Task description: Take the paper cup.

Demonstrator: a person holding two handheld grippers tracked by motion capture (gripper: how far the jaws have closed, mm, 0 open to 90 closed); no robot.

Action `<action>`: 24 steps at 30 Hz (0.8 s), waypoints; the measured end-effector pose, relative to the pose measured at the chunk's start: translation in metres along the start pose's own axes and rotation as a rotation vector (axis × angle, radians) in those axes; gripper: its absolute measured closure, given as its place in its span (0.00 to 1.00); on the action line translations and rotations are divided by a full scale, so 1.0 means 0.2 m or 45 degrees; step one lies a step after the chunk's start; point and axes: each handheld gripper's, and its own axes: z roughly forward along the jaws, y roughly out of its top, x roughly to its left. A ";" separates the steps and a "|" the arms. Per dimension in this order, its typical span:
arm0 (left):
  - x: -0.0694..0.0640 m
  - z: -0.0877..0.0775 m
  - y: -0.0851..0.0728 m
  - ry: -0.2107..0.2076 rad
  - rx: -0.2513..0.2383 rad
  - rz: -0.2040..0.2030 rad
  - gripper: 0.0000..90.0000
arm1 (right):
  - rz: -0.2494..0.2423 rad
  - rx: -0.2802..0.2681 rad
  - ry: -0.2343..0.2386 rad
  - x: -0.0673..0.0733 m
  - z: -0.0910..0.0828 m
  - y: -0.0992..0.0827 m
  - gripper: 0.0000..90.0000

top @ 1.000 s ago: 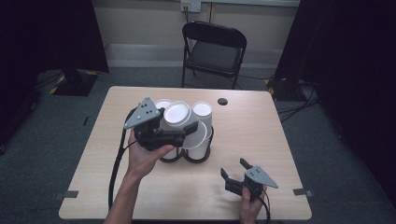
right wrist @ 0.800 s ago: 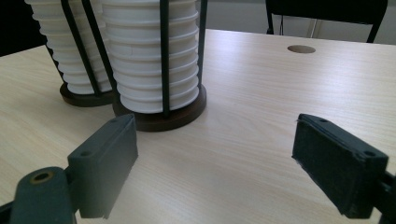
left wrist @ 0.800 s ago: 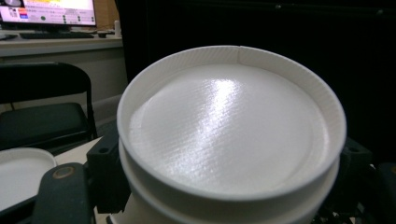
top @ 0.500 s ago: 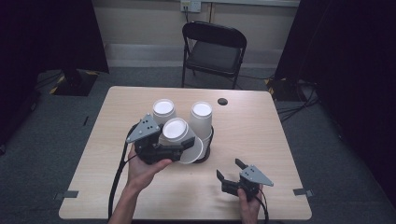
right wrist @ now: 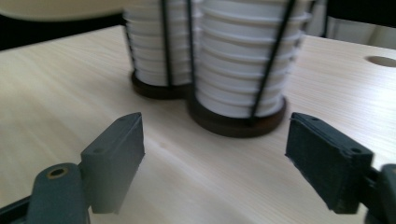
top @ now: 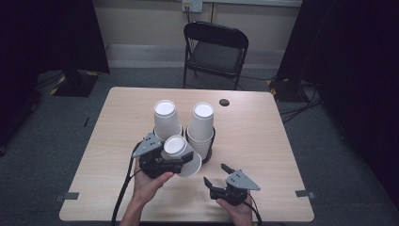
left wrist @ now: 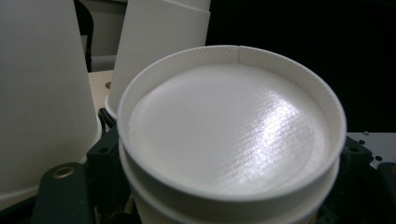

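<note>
The left tool (top: pixel 175 157), clamped on tilted nested paper cups (top: pixel 178 151), may drop them; the right tool (top: pixel 218 175), just narrowing, stands apart and empty.

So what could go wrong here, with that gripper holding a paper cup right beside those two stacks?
The left gripper holds an upside-down paper cup close against the two cup stacks in their wire holder; a sideways nudge might tip a stack. Thin paper could dent under the jaws. The right gripper, jaws open with nothing between them and just been closing a little, could bump the holder if it advances.
</note>
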 end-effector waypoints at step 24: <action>0.08 0.04 -0.16 -0.214 0.028 -0.366 0.24 | -0.126 -0.336 0.201 0.13 0.07 0.07 0.56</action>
